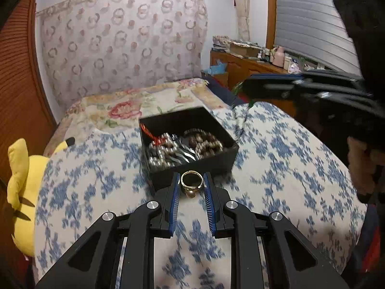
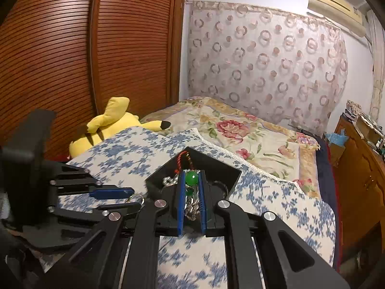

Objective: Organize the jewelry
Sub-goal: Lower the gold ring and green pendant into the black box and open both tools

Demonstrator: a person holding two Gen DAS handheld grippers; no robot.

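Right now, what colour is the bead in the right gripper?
Green bead, clearest in the right wrist view.

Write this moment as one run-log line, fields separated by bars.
left tongs: shut on gold ring | right tongs: shut on green-bead chain | black box: open on bed, holds beads

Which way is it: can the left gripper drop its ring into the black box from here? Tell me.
Probably yes. The left gripper holds the gold ring just short of the open black box, with nothing between them; the right gripper is off to the side.
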